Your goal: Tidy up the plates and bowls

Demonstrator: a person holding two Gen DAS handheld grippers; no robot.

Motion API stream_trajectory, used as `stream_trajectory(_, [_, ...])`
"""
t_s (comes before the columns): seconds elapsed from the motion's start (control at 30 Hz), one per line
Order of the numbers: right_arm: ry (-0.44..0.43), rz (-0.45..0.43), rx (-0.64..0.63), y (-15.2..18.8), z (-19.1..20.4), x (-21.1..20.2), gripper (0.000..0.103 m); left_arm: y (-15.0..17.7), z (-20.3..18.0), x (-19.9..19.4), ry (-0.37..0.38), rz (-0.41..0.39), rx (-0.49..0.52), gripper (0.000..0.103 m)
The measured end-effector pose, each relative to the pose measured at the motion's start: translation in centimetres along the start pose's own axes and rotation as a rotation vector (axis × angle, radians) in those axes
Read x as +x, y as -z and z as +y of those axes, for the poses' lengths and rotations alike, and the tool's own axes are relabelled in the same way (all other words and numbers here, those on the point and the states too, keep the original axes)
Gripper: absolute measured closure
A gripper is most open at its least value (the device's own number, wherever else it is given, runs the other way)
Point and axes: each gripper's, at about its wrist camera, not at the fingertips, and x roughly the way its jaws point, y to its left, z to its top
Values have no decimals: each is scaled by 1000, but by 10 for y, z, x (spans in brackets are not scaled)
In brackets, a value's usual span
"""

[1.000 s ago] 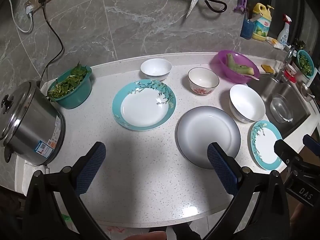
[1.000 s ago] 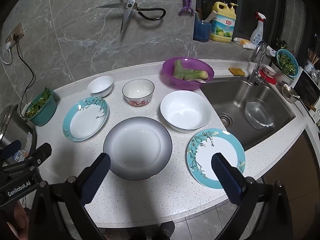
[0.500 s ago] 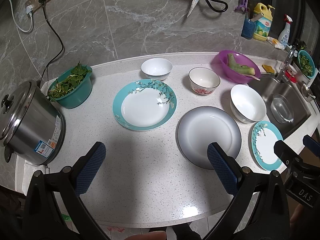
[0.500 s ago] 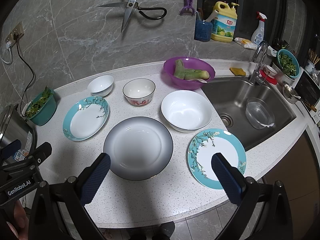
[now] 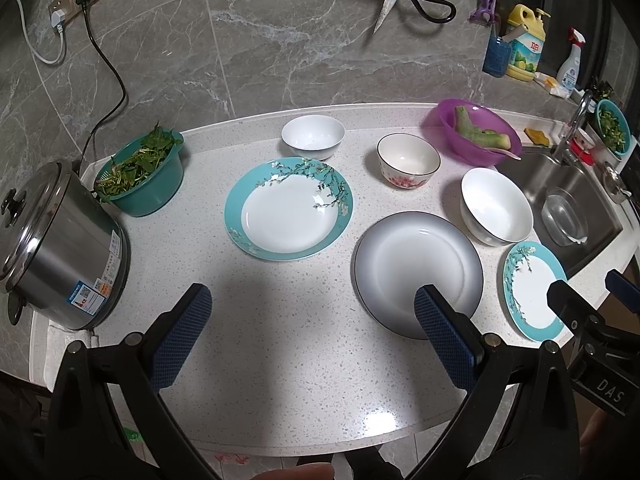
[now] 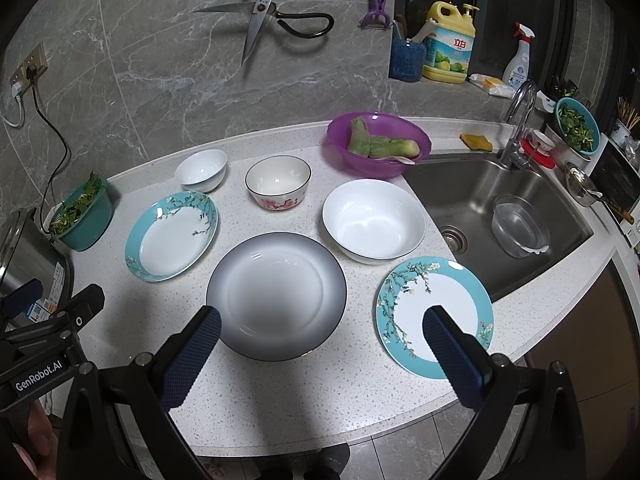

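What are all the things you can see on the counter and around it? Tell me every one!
Flowered plates: 2, teal rim, one left on the counter, one near the sink.
Grey plate: 1, grey fading to white, front middle.
White bowls: 2, small at the back, large beside the sink.
Floral bowl: 1, white with pink flowers, back middle.
Purple basin: 1, holding green vegetable pieces.
Teal basins of greens: 2, far left, far right.
Rice cooker: 1, steel, left edge.
Clear bowl: 1, in the sink.
Scissors: 1, hanging on the wall.
Soap bottle: 1, yellow, on the ledge.
Spray bottle: 1, white.
Left gripper: open, above the counter.
Right gripper: open, holding nothing.
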Motion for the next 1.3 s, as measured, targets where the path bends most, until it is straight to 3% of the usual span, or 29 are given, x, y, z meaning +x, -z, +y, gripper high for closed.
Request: stream_trajectory(1.3, [-2,6,1,0,1,2,0,-1,-2,3,-4,5,1,0])
